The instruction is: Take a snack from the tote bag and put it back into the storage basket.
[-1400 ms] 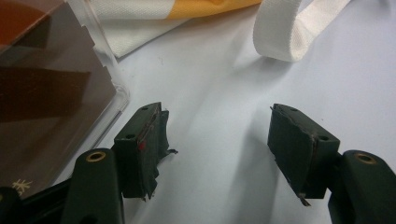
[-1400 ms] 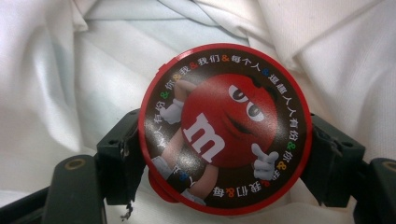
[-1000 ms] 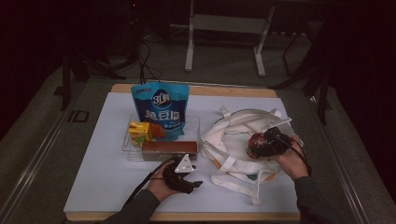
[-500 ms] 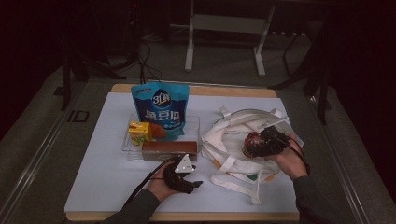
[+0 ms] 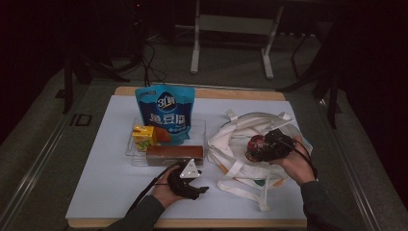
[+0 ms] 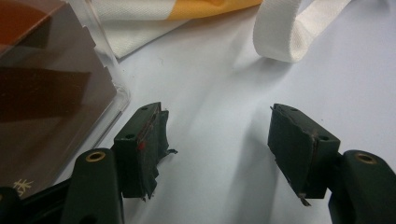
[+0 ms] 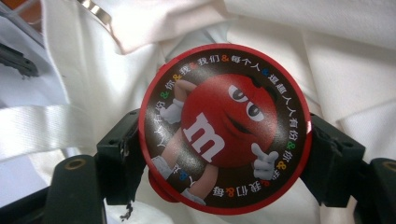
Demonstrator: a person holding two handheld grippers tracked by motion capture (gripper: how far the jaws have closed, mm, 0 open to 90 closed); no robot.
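My right gripper (image 5: 262,148) (image 7: 224,154) is shut on a round red candy tin (image 7: 224,128) (image 5: 254,146) with a cartoon candy figure on its lid, held over the white tote bag (image 5: 240,144) (image 7: 355,74) at the right of the table. My left gripper (image 5: 192,185) (image 6: 215,140) rests open near the table's front edge, just in front of the clear tray (image 5: 199,126), with nothing between its fingers. A brown box (image 5: 173,154) (image 6: 42,88) lies along the tray's front side.
In the tray stand a blue snack pouch (image 5: 163,115) and a small yellow carton (image 5: 143,137). The bag's white straps (image 5: 243,187) (image 6: 289,32) trail toward the front edge. The table is covered by a white sheet (image 5: 110,168).
My right gripper has carried the candy tin a little left and lower over the tote bag. The left gripper has stayed still.
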